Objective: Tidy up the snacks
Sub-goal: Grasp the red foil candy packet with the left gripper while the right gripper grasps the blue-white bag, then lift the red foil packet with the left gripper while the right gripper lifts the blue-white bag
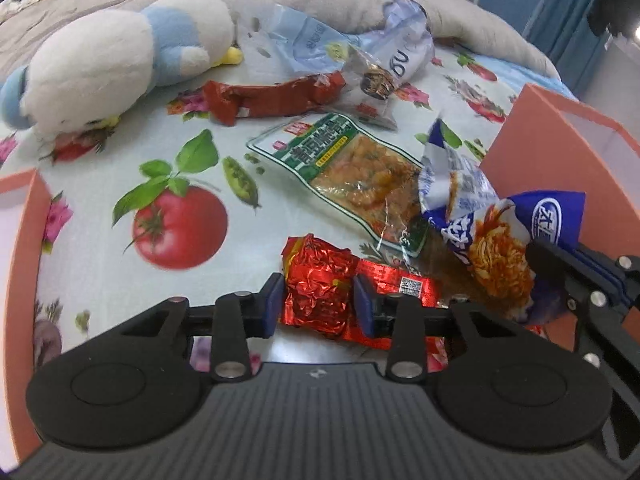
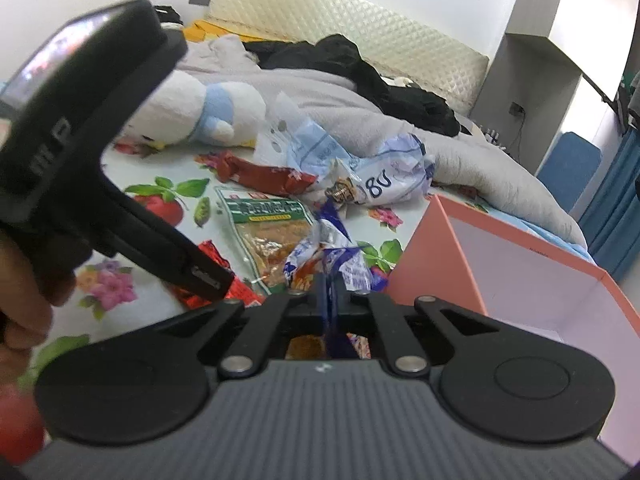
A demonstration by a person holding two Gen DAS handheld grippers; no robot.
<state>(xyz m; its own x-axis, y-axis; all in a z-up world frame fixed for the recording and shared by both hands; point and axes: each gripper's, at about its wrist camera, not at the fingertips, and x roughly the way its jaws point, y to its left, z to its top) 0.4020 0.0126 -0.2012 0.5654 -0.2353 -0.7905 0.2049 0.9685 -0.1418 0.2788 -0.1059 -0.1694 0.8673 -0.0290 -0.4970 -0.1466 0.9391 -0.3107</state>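
My left gripper [image 1: 318,300] is shut on a crinkled red foil snack packet [image 1: 320,284] that lies on the printed bedsheet. My right gripper [image 2: 329,292] is shut on a blue and white snack bag [image 2: 340,258]; the bag [image 1: 492,220] and the right gripper [image 1: 560,264] also show at the right of the left wrist view. A green pickle pouch [image 1: 348,172], a dark red packet [image 1: 272,98] and pale blue wrappers [image 1: 360,48] lie further back. The left gripper's body [image 2: 80,160] fills the left of the right wrist view.
A pink open box [image 2: 516,264] stands on the right, next to the blue bag. Another pink box's wall [image 1: 24,240] is at the left edge. A white and blue plush toy [image 1: 120,52] and a grey blanket [image 2: 400,128] lie at the back.
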